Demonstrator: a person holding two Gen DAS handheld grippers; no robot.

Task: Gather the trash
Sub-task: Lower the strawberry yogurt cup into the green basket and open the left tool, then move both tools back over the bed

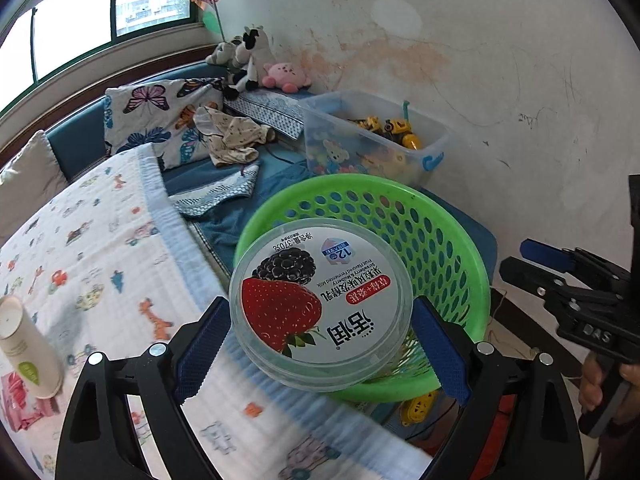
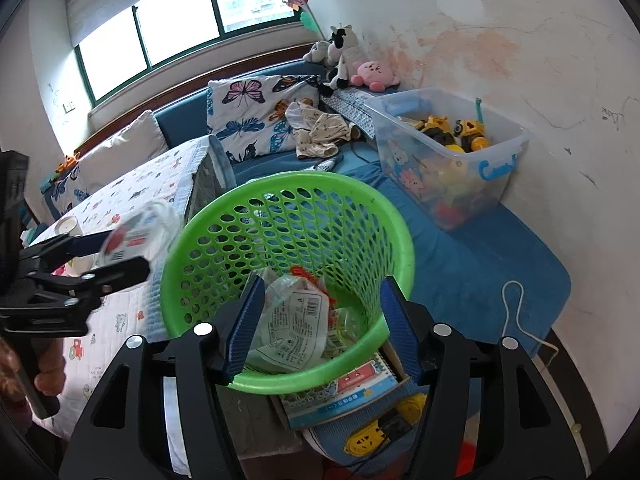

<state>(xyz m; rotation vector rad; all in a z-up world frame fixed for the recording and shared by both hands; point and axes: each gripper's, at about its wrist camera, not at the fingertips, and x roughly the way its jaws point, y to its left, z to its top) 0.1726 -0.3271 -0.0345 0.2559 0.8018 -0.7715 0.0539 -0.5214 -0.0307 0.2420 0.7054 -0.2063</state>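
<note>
Item 1: my left gripper (image 1: 322, 322), its 2 blue-padded fingers (image 1: 204, 340) pressed against opposite sides of a round yogurt tub (image 1: 320, 304). The tub's lid showed a strawberry and a mulberry, and it hung tilted just in front of the near rim of the green basket (image 1: 440, 240).

Item 2: my right gripper (image 2: 320, 322), fingers (image 2: 244, 324) partly spread and gripping nothing; they stood either side of the basket's near rim (image 2: 304, 384), and whether they touched it I could not tell. No earlier view was on hand to compare.

Item 3: the green basket, perforated, upright beside the bed. Inside lay a crumpled clear plastic wrapper (image 2: 296, 320) with a printed label, and a scrap of orange (image 2: 308, 274) behind it.

Item 4: the bed, covered with a white quilt (image 1: 100, 248) printed with small animals. A white paper cup (image 1: 28, 348) stood on it at the left, near a pink packet (image 1: 20, 400).

Item 5: a clear storage bin (image 2: 460, 160) of yellow toys, against the wall beyond the basket.

Item 6: a butterfly-print pillow (image 2: 256, 116) and plush toys (image 2: 352, 60) under the window.
</note>
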